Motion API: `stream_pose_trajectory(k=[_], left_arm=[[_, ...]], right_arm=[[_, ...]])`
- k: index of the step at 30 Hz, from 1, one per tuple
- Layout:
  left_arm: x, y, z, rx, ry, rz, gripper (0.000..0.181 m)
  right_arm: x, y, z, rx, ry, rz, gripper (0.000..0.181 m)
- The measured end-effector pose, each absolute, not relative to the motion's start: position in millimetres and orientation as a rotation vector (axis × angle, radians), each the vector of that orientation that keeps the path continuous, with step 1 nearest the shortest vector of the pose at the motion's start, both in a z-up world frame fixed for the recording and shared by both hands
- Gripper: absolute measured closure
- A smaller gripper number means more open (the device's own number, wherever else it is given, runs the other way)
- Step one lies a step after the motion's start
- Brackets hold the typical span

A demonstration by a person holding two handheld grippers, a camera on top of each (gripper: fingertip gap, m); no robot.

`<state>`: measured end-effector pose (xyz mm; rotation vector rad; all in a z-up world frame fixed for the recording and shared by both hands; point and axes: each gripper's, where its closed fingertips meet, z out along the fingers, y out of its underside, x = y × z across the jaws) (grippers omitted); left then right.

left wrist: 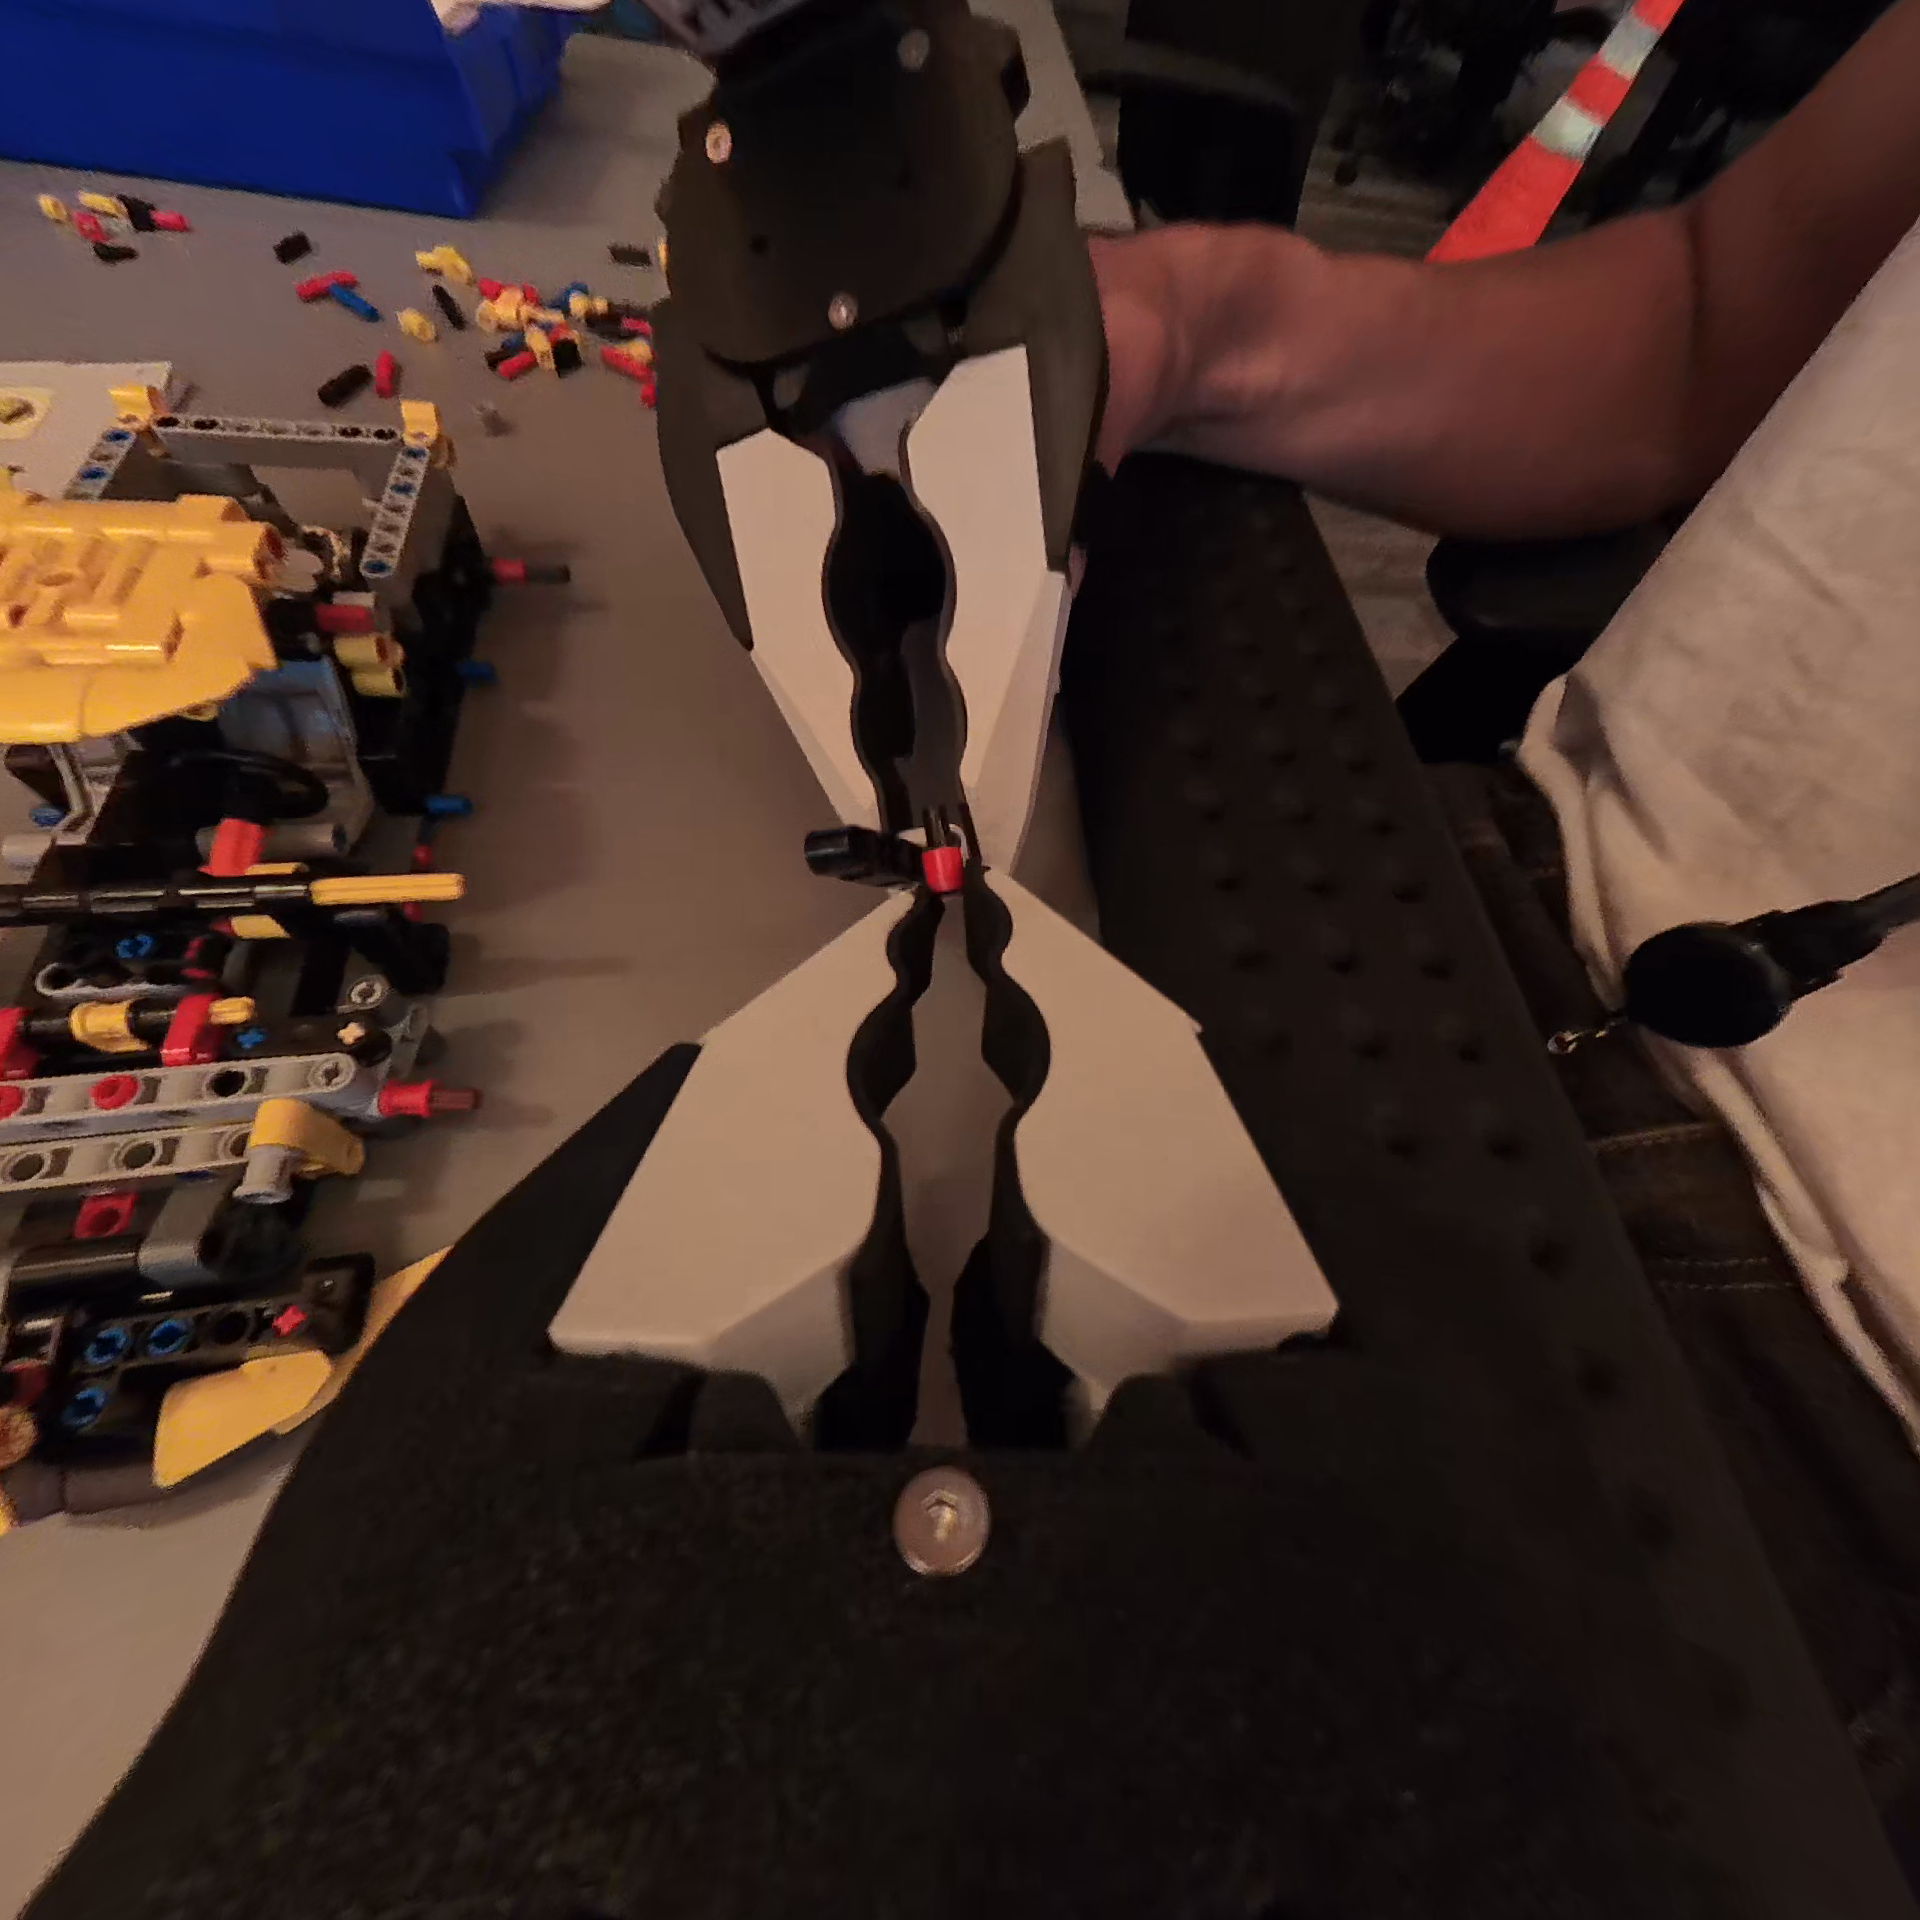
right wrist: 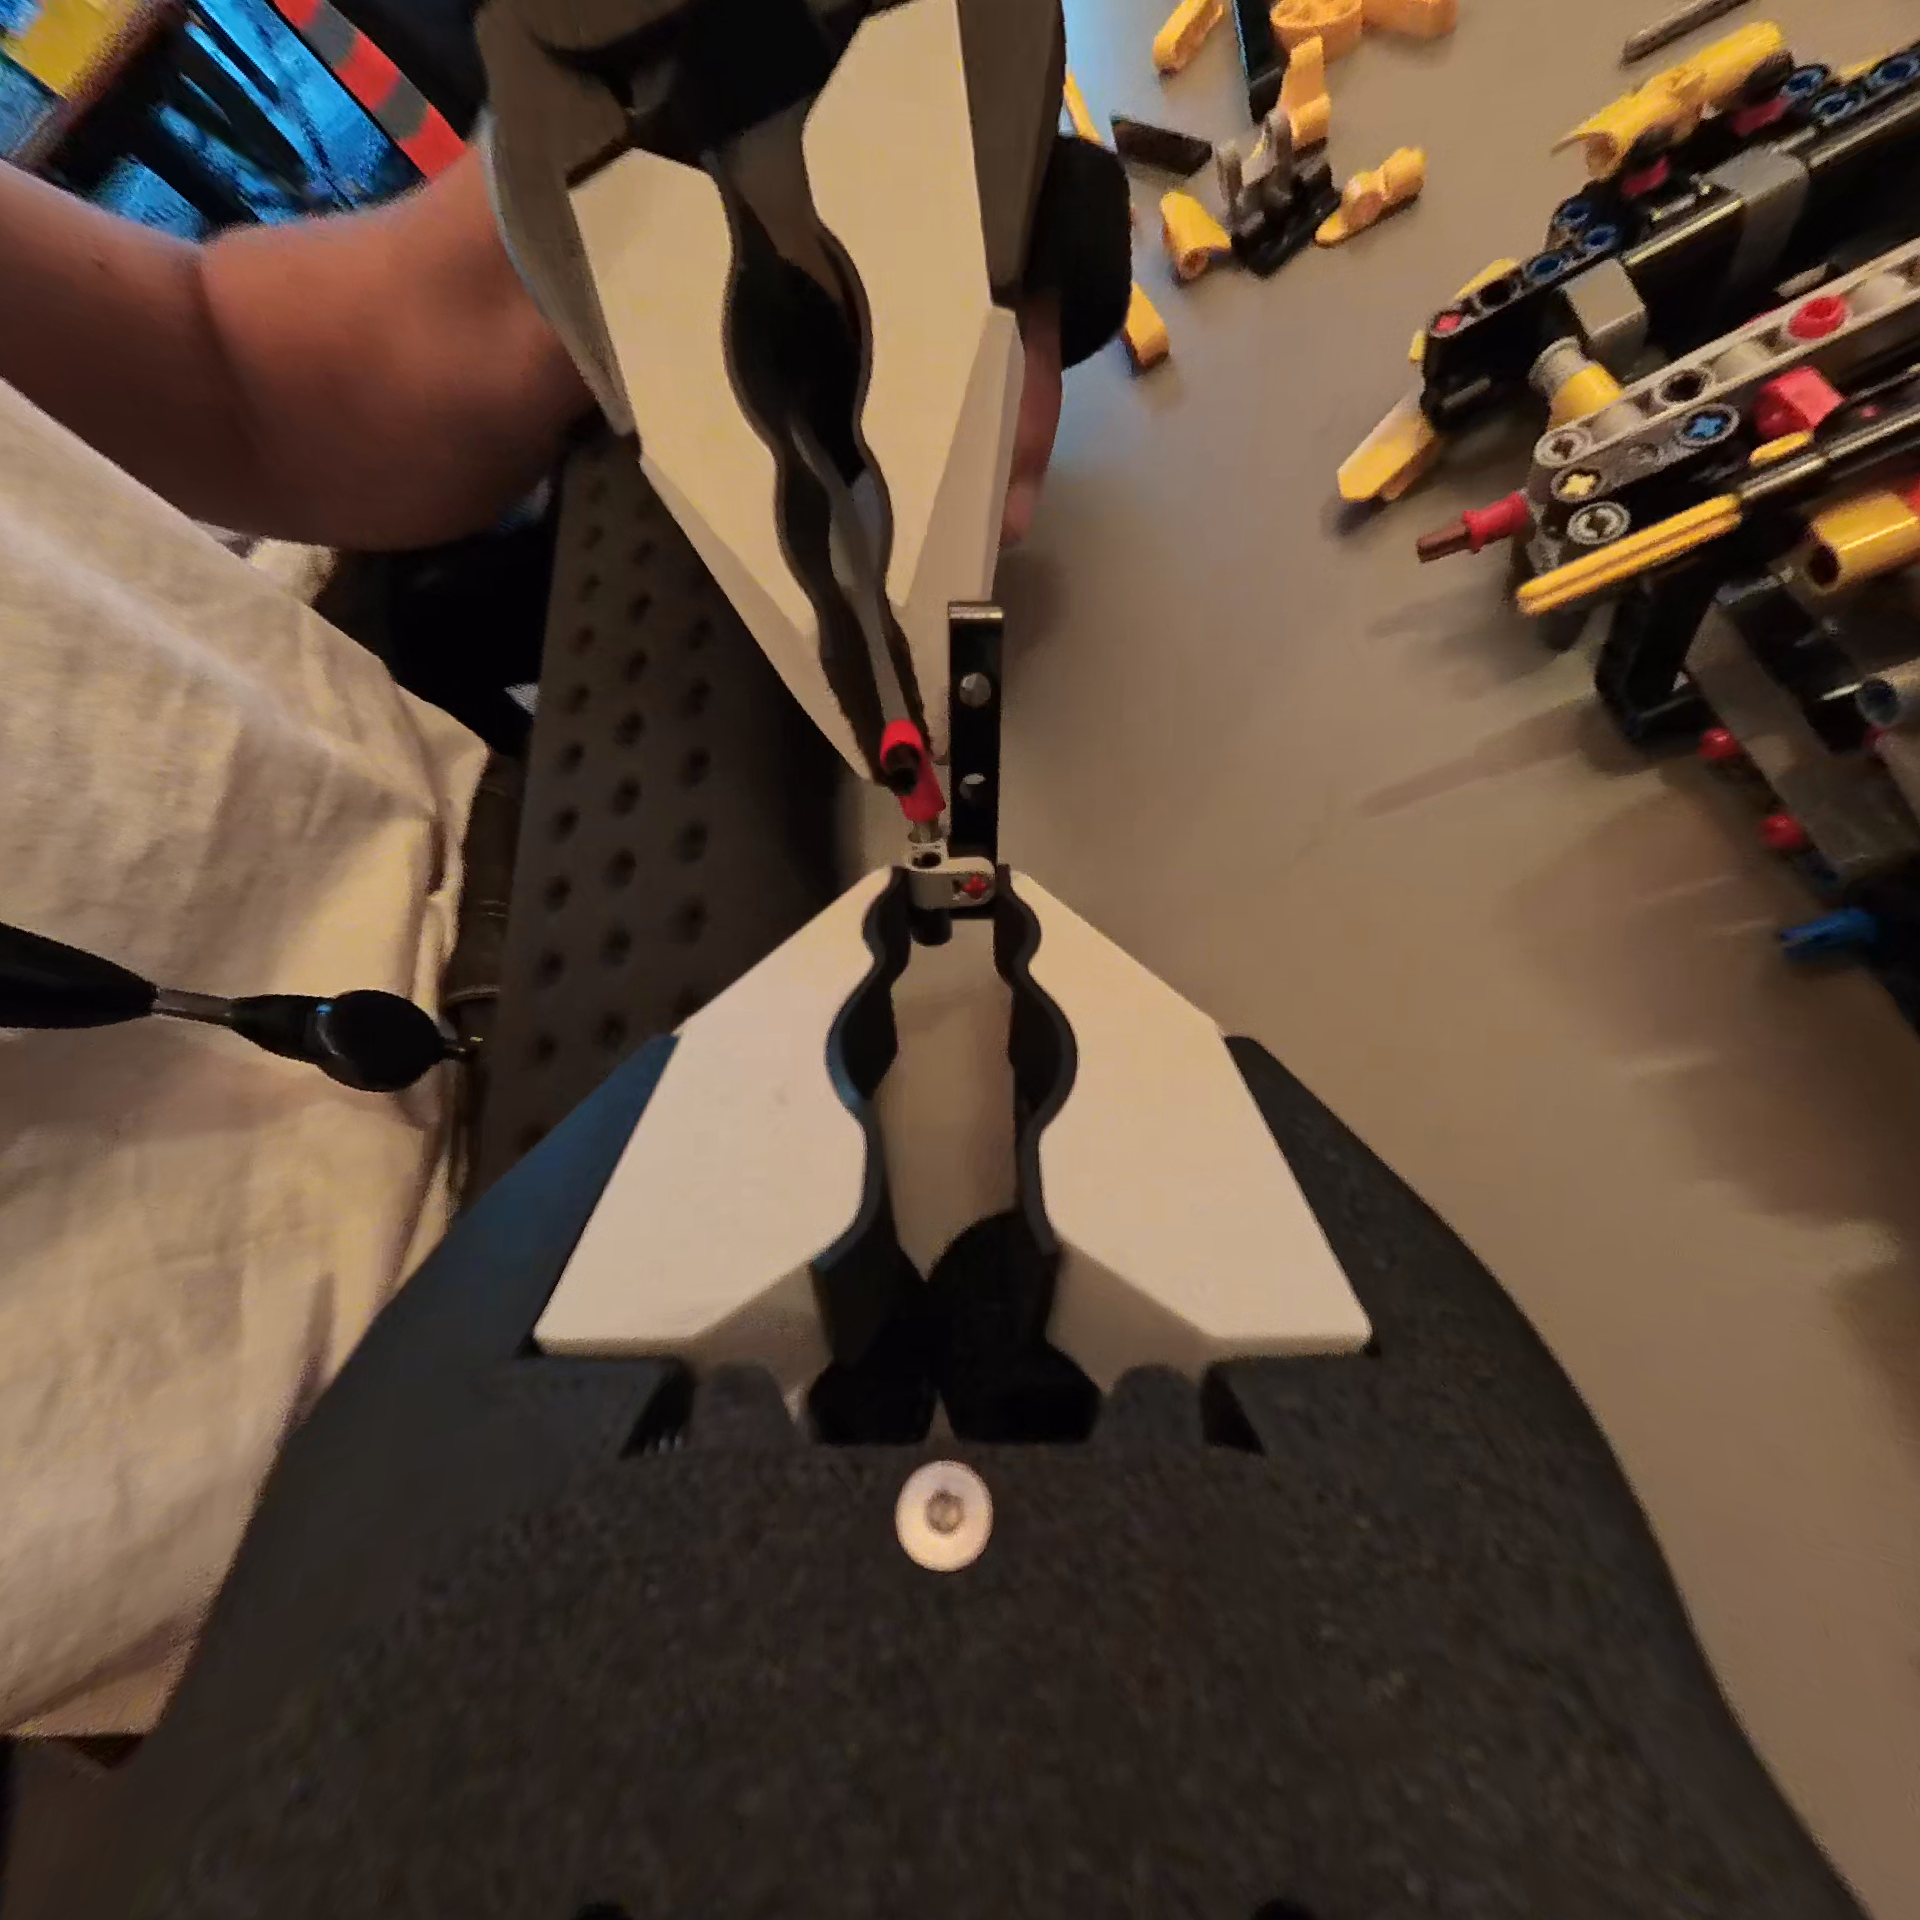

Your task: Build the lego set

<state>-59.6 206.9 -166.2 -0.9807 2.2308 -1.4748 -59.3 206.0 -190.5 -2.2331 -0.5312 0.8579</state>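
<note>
Left gripper (left wrist: 940, 899) pinching a small red plastic peg (left wrist: 938, 868), right gripper (right wrist: 948, 896) tip to tip, squeezing a little grey block (right wrist: 943, 875) with a black beam (right wrist: 975, 727)

Right tool (right wrist: 951, 894) clamps a small grey connector (right wrist: 940, 871), black beam (right wrist: 975, 727) rising toward 12 o'clock. Left tool (right wrist: 894, 764) enters from 11 o'clock, pinching a red pin (right wrist: 909, 774) touching the connector. Partly built model (right wrist: 1704, 457) on the counter (right wrist: 1299, 935) at 2 o'clock.

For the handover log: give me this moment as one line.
stage: joining small parts in mid-air | left gripper: shut on red pin | right gripper: shut on grey connector with black beam | model: on table, untouched
</note>
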Motion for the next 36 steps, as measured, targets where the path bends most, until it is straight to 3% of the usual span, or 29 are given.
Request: stream_pose_trajectory(k=[10, 18, 27, 28, 30, 32, 36], left_arm=[[-65.2, 203.6, -182.3, -0.972, 2.372, -1.395, 0.176], [-70.2, 197.2, -165.7, -0.969, 2.327, -1.614, 0.176], [-62.6, 198.8, -164.0, -0.969, 2.25, -1.554, 0.175], [-60.5, 201.3, -158.6, -0.993, 2.212, -1.582, 0.174], [-55.2, 208.8, -150.7, -1.061, 2.134, -1.628, 0.152], [-51.8, 212.2, -144.3, -1.103, 2.088, -1.675, 0.141], [-56.4, 207.6, -114.5, -1.066, 1.991, -1.911, 0.144]], right_arm=[[-62.2, 204.8, -207.9, -2.335, -0.695, 0.659, 0.167], [-71.8, 199.3, -190.8, -2.236, -0.661, 0.843, 0.167], [-66.9, 200.9, -187.0, -2.205, -0.55, 0.946, 0.167], [-65.9, 203.1, -181.0, -2.172, -0.515, 0.978, 0.167], [-67.2, 203.7, -159.2, -2.058, -0.449, 1.115, 0.167], [-66.0, 204.4, -150.5, -2.012, -0.401, 1.201, 0.167], [-80.5, 194.8, -152.3, -2.029, -0.497, 1.253, 0.167]])
